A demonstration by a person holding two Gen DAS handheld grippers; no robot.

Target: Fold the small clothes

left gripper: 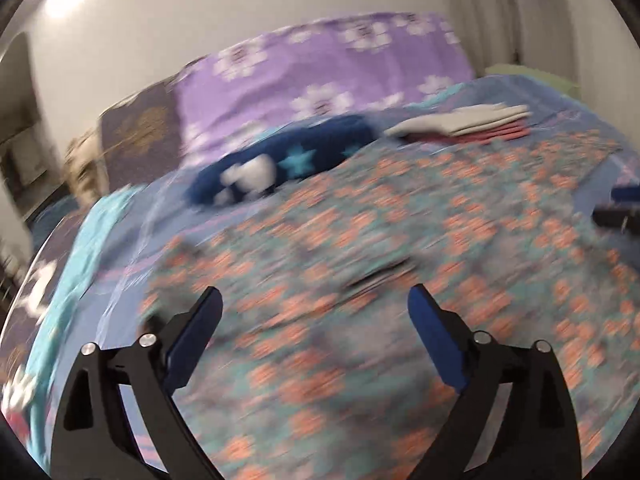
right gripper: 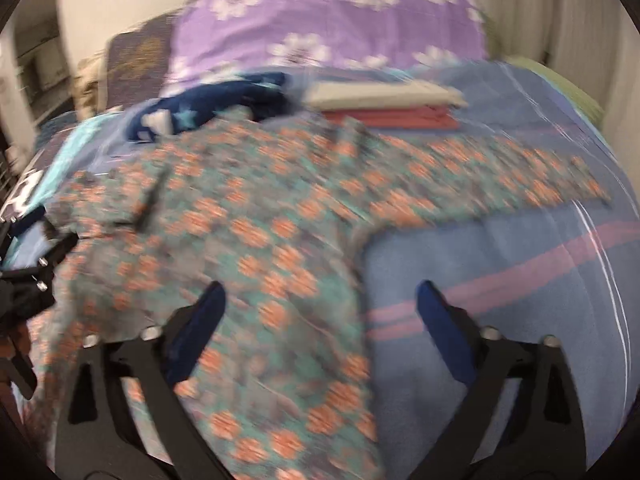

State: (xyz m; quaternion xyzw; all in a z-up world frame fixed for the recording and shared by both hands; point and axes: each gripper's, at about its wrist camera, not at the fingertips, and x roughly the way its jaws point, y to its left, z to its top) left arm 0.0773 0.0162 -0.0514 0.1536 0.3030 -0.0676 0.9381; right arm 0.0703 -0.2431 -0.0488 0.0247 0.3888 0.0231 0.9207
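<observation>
Left wrist view: floral garment lies spread beneath both sets of wide, empty jaws

Both pictures are lit softly and evenly by indoor light. A bright glare spot is seen on the wall, up and to the left of the purple pillow. Everything on the bed is smeared by motion blur, and the flower print of the cloth is turned into streaks. The black gripper arms nearest each camera are kept sharp. Straight lines are bent at the round edges, and the corners are left dark.
</observation>
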